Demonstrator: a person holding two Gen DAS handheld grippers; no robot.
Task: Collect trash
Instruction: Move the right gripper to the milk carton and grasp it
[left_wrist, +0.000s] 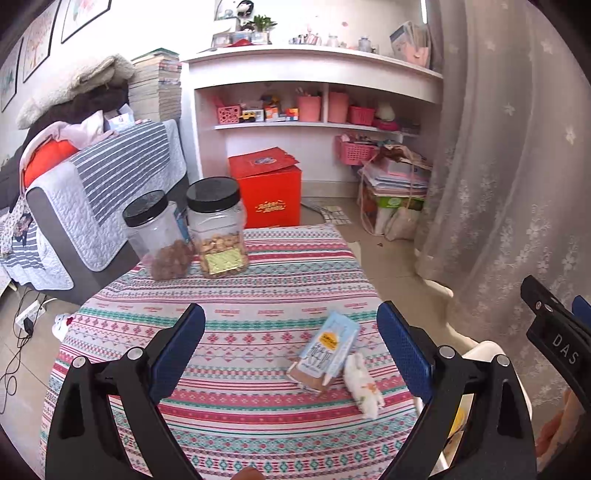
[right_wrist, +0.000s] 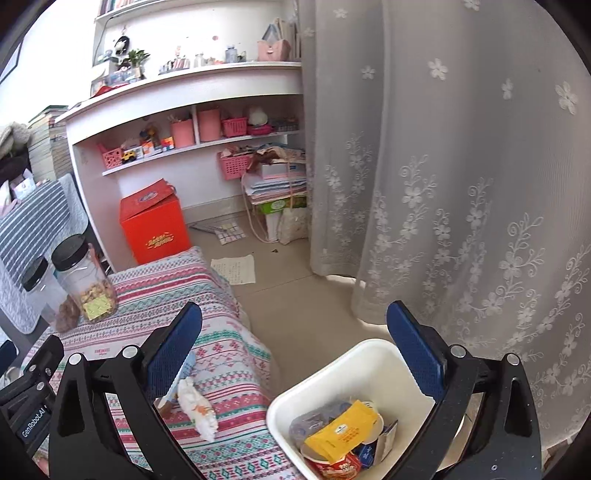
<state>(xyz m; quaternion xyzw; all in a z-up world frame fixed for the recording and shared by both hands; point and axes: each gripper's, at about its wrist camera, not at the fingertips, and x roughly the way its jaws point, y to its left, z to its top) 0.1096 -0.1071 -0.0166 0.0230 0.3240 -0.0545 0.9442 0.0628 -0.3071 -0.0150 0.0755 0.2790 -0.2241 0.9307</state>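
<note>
Both my tongs stand apart, empty: left tongs (left_wrist: 291, 347), right tongs (right_wrist: 293, 345). Bin (right_wrist: 334, 365) part-filled. Next: close on carton (left_wrist: 325, 356), then tissue wad (left_wrist: 364, 386), on tabletop (left_wrist: 240, 295).

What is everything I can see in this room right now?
Clear plastic jars with black lids: two, snacks inside, far end of table.
Pale blue snack packet: one, on the table's near right.
Crumpled white tissue: one, touching the packet's right side.
Striped patterned tablecloth: one, pink, teal and white, covering the table.
White plastic bin: one, on the floor right of the table, holding wrappers and a cup.
Red cardboard box: one, on the floor beyond the table.
White shelf unit: one, against the back wall.
Grey flowered curtain: one, right.
Left gripper: jaws open, empty.
Right gripper: jaws open, empty.
</note>
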